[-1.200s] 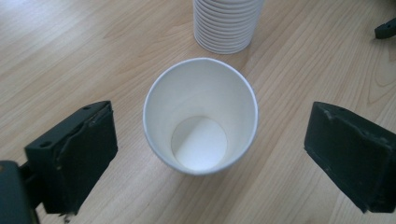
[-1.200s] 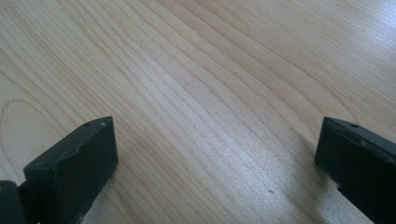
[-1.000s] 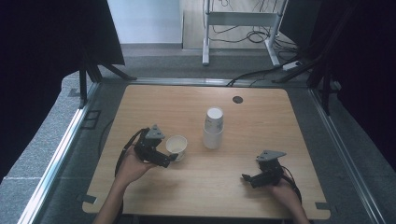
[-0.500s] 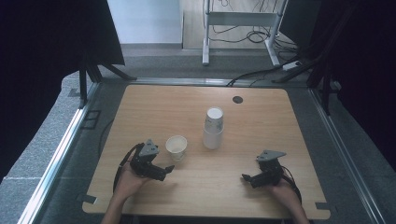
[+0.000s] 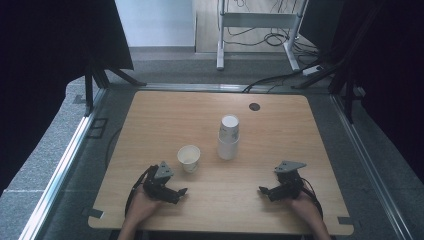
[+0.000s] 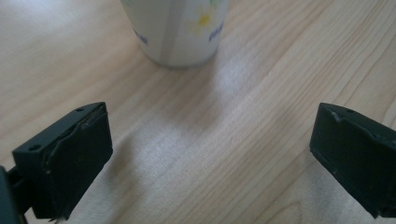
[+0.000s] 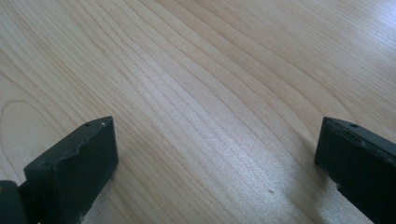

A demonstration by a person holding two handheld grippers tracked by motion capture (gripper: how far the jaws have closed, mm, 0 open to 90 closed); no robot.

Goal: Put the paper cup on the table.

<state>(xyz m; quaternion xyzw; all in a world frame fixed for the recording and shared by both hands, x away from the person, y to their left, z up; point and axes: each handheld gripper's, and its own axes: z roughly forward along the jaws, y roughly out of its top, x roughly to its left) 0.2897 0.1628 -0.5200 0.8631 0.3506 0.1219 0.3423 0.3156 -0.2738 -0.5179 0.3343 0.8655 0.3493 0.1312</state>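
A single white paper cup (image 5: 189, 157) stands upright and open near the table's front left. To its right stands a stack of white paper cups (image 5: 228, 138), upside down. My left gripper (image 5: 181, 193) rests open on the table just in front of the single cup, apart from it. In the left gripper view the jaws (image 6: 210, 140) are wide apart over bare wood, and the base of a cup with a yellow flower print (image 6: 180, 30) stands just beyond them. My right gripper (image 5: 262, 190) lies open at the front right, with bare wood between its jaws (image 7: 215, 154).
The wooden table (image 5: 165, 115) has a small dark round hole (image 5: 254, 106) near its far right corner. Metal rails (image 5: 65, 165) run along both sides of the table. A hand holds each gripper close to the table's front edge.
My left gripper has let go of the single cup and drawn back toward the front edge. The cup stays upright where it was. The right gripper has not moved.
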